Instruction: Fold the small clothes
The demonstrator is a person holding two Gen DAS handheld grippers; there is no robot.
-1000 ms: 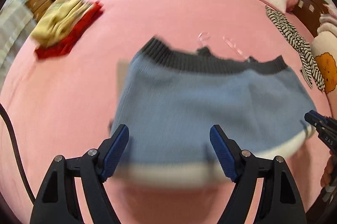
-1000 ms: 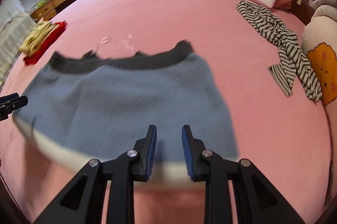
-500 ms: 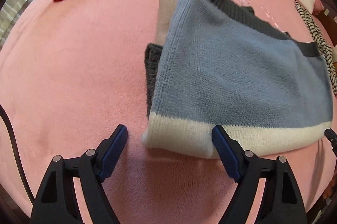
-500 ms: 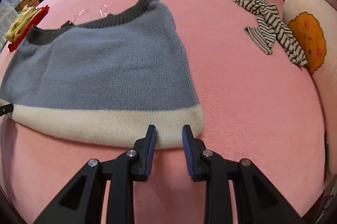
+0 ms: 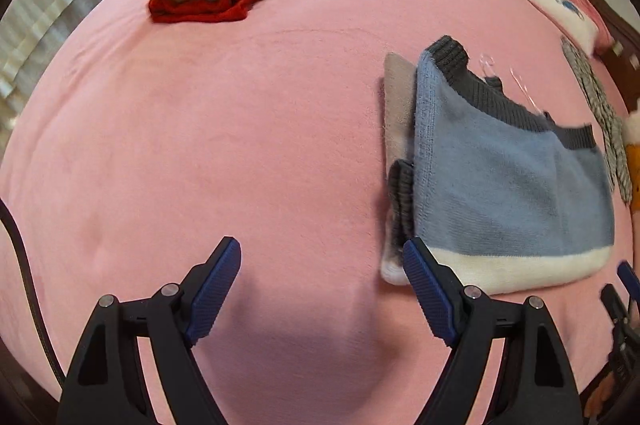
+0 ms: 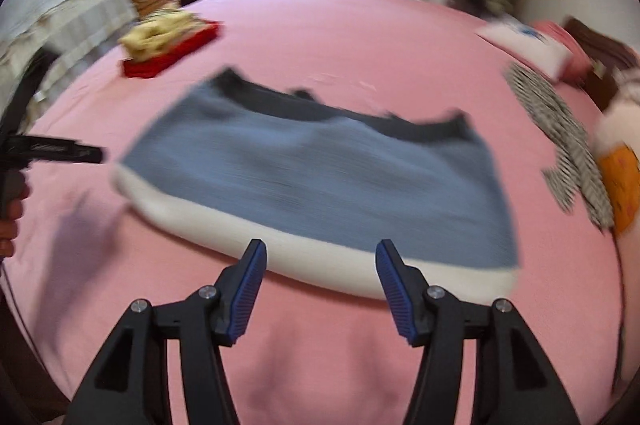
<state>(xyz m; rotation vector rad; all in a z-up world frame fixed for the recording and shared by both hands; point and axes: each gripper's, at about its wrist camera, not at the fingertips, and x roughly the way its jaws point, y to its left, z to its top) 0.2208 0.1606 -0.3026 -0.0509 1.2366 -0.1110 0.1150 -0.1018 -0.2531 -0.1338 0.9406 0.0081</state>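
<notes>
Both grippers are backing off the folded blue sweater [image 5: 508, 185] lying mid-bed: left gripper [image 5: 322, 289] gaping empty, right gripper [image 6: 318, 283] opening, empty. Risk: the protruding grey sleeve [image 5: 401, 201] may unfold the bundle when regrasped.

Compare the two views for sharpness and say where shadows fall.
Left wrist view: mostly sharp, blue sweater knit readable, soft shadow on the pink bedspread between the fingers. Right wrist view: motion-smeared throughout, sweater and striped garment streaked; a shadow lies left of the sweater.
</notes>
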